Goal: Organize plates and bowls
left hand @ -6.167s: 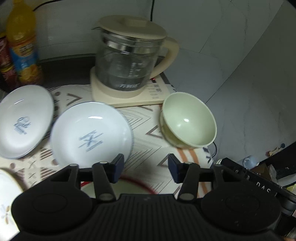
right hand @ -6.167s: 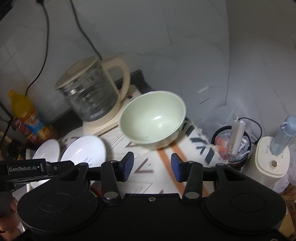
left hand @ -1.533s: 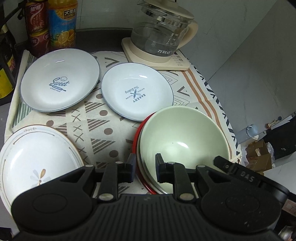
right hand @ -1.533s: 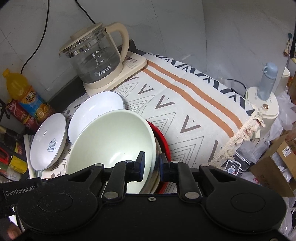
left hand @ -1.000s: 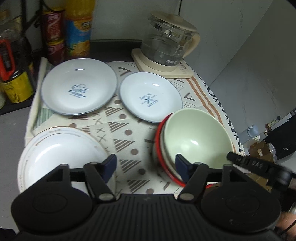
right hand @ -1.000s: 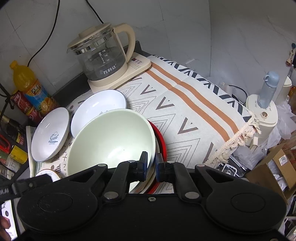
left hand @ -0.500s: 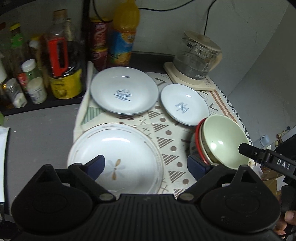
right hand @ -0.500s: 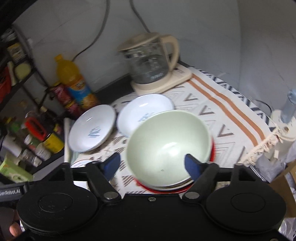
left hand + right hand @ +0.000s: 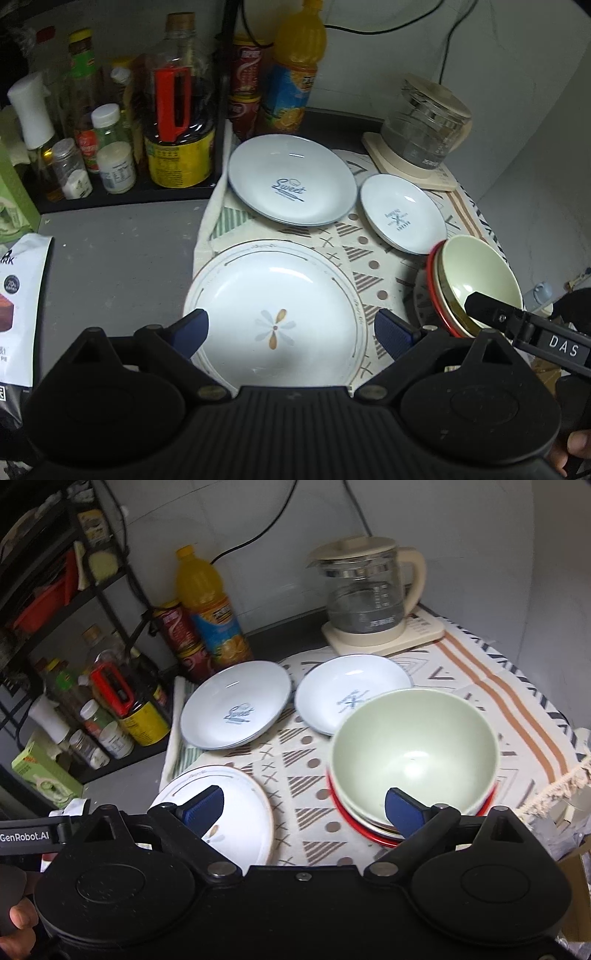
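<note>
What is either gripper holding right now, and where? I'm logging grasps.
Nothing is held. The left gripper hangs open above the flower plate; the right gripper is open too, near the green bowl, which sits in its stack.

A pale green bowl [image 9: 413, 749] sits nested upright atop stacked bowls beside three white plates [image 9: 275, 317].

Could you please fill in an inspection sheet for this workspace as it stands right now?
Surface: patterned cloth over a grey counter.
Job's things: green bowl nested on top of a stack with a red rim; flower plate, "Sweet" plate and small blue plate lie apart.
Clutter: glass kettle, juice bottle, cans, condiment bottles.
Grippers: left hand-held gripper and right hand-held gripper both open, empty.
Cables: black cable on the wall.
Surroundings: black rack at left.
</note>
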{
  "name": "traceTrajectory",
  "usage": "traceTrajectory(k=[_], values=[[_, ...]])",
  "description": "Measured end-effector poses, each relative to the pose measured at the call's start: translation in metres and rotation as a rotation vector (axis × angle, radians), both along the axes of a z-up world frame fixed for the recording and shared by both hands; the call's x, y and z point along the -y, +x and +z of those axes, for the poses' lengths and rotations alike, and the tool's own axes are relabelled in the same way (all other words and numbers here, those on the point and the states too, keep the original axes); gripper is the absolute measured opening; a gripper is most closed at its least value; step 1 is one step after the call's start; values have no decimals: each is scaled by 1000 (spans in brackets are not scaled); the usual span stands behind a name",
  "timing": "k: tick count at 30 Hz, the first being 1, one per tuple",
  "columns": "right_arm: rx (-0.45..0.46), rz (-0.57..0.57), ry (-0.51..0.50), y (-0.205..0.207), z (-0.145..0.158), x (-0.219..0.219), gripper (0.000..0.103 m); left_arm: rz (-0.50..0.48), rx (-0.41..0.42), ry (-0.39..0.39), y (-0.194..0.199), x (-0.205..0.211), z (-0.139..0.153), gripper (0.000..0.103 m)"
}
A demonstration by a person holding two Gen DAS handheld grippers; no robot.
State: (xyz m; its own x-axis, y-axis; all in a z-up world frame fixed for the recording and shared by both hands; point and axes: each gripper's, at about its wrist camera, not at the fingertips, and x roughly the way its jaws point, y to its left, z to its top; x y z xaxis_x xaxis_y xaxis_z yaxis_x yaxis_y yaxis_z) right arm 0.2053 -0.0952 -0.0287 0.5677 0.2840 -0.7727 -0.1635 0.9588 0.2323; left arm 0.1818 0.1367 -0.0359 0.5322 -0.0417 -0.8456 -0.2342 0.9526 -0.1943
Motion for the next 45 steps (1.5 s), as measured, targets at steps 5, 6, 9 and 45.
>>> traceTrajectory(k=[5, 6, 9, 45], values=[[3, 35, -8, 10, -3, -14, 94, 30, 11, 2, 7, -10, -3, 95], [0, 38, -7, 14, -5, -16, 94, 38, 12, 4, 9, -12, -4, 95], [-7, 48, 2, 25, -10, -23, 94, 65, 9, 5, 20, -19, -9, 95], [-288, -40, 68, 179, -123, -93, 40, 326, -79, -181, 166, -74, -125, 47]])
